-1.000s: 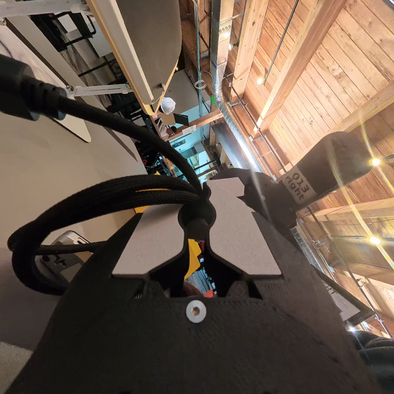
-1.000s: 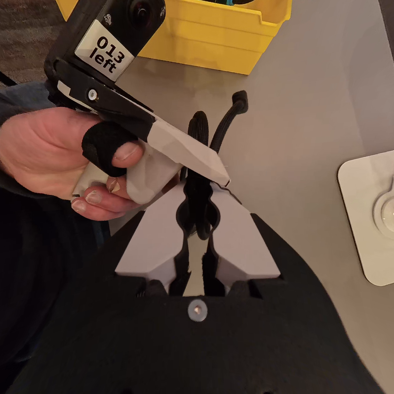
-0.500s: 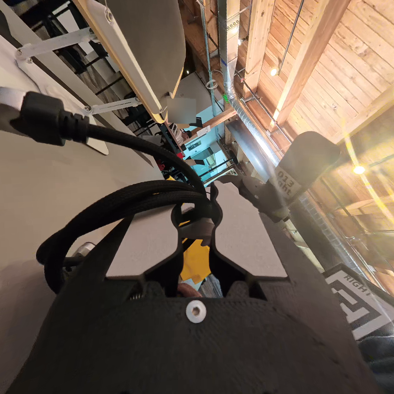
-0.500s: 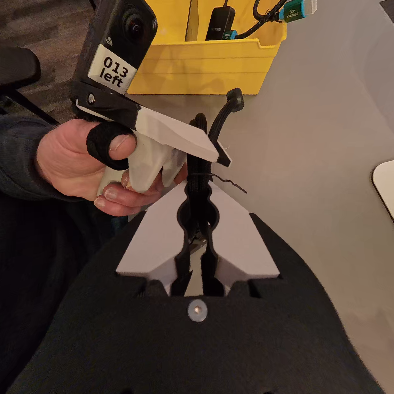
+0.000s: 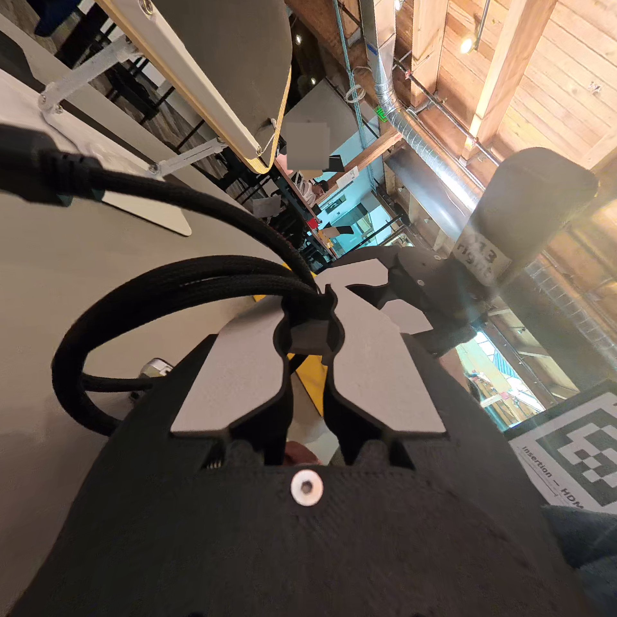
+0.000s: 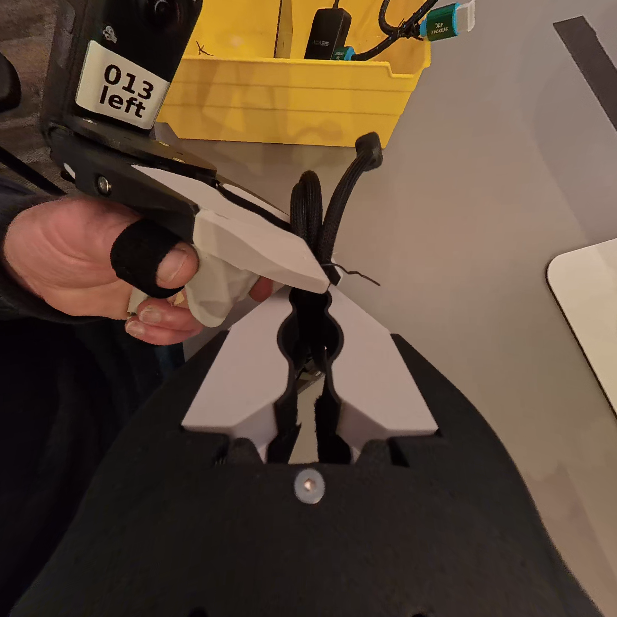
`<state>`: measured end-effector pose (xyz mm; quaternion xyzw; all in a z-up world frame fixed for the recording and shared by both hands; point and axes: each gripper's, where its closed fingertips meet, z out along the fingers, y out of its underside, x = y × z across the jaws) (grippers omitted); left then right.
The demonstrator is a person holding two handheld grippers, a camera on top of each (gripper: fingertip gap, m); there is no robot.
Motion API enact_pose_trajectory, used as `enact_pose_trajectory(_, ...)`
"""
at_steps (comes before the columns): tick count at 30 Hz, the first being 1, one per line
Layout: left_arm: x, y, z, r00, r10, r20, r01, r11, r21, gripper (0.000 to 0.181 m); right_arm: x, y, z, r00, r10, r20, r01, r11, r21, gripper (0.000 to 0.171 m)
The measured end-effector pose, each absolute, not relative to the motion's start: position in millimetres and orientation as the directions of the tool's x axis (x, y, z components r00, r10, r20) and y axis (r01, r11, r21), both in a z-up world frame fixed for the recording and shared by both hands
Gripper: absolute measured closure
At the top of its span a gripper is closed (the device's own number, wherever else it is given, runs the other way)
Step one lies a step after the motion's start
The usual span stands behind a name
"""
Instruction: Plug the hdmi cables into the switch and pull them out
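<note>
A black braided HDMI cable [image 5: 140, 310] is coiled into a bundle, bound by a thin wire tie [image 6: 355, 275]. My left gripper [image 5: 317, 300] is shut on the bundle at the tie. The cable's black plug [image 5: 36, 177] sticks out at far left, and a metal plug end [image 5: 157, 367] shows under the loop. My right gripper [image 6: 310, 300] is shut on the same bundle [image 6: 320, 220] from the other side. The left gripper [image 6: 320, 277], held by a hand [image 6: 76, 257], touches it tip to tip. A black switch [image 6: 329, 28] stands in the yellow bin [image 6: 290, 100].
A teal-ended HDMI plug [image 6: 440, 23] hangs over the bin's rim. A white plate [image 6: 587, 300] lies on the grey table [image 6: 467, 200] at right. A label sheet with a checker marker [image 5: 581, 454] lies at lower right in the left wrist view. The tips of both grippers are at nearly the same place. The black switch [image 6: 329, 28] is about 35 centimeters from both grippers' fingertips.
Both grippers keep their hold on the bundle. They have moved together, and the yellow bin with the switch and the teal plug has come further into the right wrist view.
</note>
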<state>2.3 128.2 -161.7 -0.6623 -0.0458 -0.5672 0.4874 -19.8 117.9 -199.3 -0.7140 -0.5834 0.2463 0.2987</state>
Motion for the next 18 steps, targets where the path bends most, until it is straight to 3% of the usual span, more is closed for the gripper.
enact_pose_trajectory(10,1,127,-160,0.303,-0.511,0.804,0.613,-0.542,-0.575,0.169,-20,120,-199,0.2,0.976,0.087,0.699,-0.079,-0.71,0.163)
enact_pose_trajectory(18,-10,128,-156,0.214,-0.528,0.822,0.634,-0.565,-0.528,0.169,-13,115,-190,0.152,0.97,0.189,0.699,0.03,-0.714,0.144)
